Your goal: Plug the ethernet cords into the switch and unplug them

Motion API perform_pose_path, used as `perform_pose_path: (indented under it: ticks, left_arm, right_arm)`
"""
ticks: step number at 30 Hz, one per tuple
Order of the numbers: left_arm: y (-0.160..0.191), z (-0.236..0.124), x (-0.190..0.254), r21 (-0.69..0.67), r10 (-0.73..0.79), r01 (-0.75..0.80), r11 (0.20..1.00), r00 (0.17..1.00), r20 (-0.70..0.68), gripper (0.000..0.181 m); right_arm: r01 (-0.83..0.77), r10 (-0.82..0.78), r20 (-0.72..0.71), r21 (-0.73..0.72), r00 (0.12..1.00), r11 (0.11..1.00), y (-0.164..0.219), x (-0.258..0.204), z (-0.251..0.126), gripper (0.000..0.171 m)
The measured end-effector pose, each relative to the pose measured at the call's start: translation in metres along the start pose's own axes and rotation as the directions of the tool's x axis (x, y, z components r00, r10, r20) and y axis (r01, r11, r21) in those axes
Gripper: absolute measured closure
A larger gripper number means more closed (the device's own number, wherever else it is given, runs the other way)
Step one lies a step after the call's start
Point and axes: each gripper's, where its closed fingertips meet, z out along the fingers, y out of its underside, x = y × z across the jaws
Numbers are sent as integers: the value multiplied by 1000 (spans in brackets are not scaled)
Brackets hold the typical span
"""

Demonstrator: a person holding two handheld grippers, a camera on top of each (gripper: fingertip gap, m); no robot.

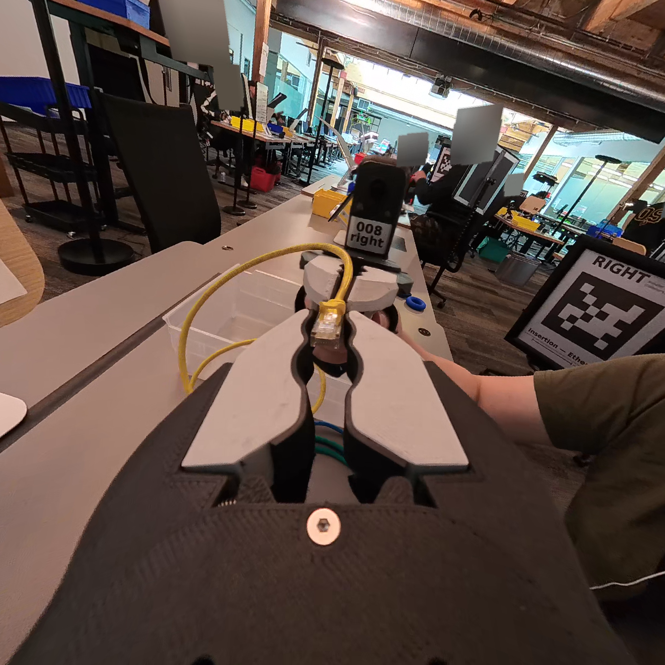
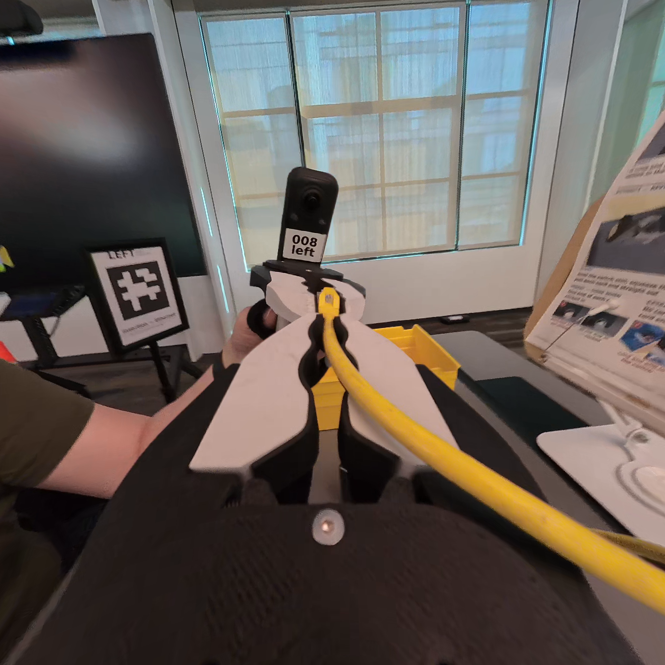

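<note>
In the left wrist view, a clear plastic bin (image 1: 230, 316) stands on the bench (image 1: 90, 345) at centre left. At centre, the left gripper (image 1: 326, 333) fingers close around the plug (image 1: 325, 325) of the one yellow ethernet cord (image 1: 201, 306), without clearly pinching it. Just above, the right gripper (image 1: 347, 284) clenches the cord. The handover could fail: early release would drop the plug. No switch is visible. Two grippers; blue and green cords lie below.
</note>
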Motion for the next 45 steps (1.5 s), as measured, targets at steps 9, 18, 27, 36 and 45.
perform_pose_path:
  ticks: [9,18,27,36,45]
  left_arm:
    - [-3,-25,-15,-37,78,-73,997,986,150,146]
    - [3,-62,-36,-125,217,-179,976,873,438,136]
    - [113,-98,-70,-387,372,-96,917,559,741,110]
    - [211,-92,-106,-452,299,146,880,569,766,100]
    - [237,-86,-124,-499,315,159,852,606,731,126]
  right_arm:
    - [408,-401,-154,18,903,913,-13,-2,-8,165]
    - [568,-556,-203,-2,806,823,-22,-9,-12,165]
    - [651,-633,-217,18,743,759,-48,-30,-21,165]
    - [678,-663,-196,9,722,735,-53,-43,-20,165]
    - [661,-649,-180,13,739,750,-55,-44,-21,165]
